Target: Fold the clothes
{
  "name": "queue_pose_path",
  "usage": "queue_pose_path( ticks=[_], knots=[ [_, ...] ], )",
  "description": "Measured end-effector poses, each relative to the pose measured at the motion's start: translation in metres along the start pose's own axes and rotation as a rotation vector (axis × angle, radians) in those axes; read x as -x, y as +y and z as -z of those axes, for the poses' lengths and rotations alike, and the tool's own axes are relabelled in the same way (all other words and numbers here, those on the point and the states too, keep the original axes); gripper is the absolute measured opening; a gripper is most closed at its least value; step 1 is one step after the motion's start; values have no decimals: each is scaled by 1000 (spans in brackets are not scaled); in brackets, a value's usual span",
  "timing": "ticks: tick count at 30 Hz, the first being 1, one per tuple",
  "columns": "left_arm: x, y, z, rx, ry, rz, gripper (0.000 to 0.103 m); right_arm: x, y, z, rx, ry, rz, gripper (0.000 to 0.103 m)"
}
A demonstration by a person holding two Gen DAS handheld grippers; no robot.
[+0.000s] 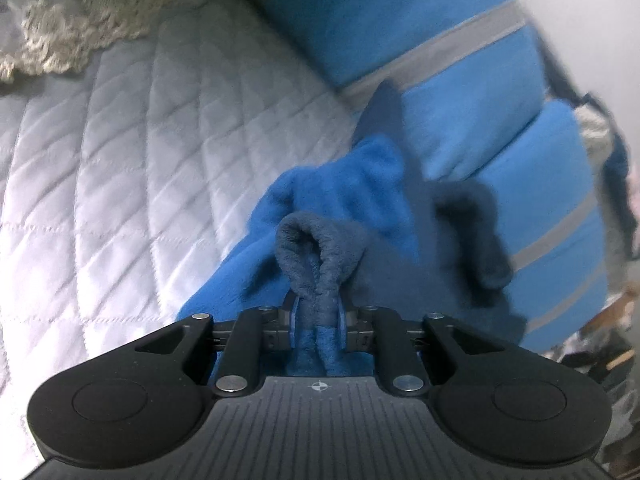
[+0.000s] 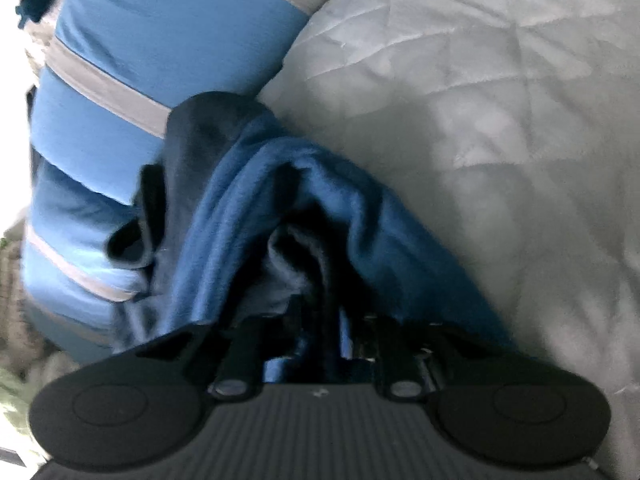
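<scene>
Left claw is clamped on a bunched dark hem of the blue fleece garment, lying on the quilted bed. Right claw state: cannot tell, fabric covers it. Step: gathering edges. Next: lift and align evenly.

The left gripper, tilted downward, has its two black fingers drawn close together, pads pinching a bunched fold of the blue fleece garment. The right gripper, likewise tilted downward, is blurred; fleece lies between its jaws, but their grip cannot be judged.
</scene>
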State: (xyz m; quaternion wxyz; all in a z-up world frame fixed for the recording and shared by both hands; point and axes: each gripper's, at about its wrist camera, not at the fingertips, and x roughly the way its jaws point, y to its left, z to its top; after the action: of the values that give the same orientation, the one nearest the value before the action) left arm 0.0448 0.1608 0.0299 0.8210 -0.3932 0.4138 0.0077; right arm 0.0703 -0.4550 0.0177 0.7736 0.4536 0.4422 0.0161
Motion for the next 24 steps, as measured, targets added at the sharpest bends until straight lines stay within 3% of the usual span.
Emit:
queue_pose_path(
  ticks=[4, 6, 8, 14, 19, 24],
  knots=[
    [2, 6, -6, 25, 15, -4, 34, 6, 4, -1, 28, -23, -10, 65],
    [12, 7, -12, 34, -21, 12, 47, 11, 11, -1, 65, -56, -1, 77],
    [24, 8, -17, 31, -88, 14, 52, 16, 19, -1, 107, -99, 24, 83],
    [38, 12, -31, -49, -224, -137, 54, 35, 35, 2, 180, -221, 85, 87],
    [24, 20, -38, -77, -232, -114, 54, 34, 41, 3, 207, -219, 81, 90],
    [3, 21, -45, -100, -187, -89, 53, 27, 37, 6, 187, -167, 64, 90]
  ],
)
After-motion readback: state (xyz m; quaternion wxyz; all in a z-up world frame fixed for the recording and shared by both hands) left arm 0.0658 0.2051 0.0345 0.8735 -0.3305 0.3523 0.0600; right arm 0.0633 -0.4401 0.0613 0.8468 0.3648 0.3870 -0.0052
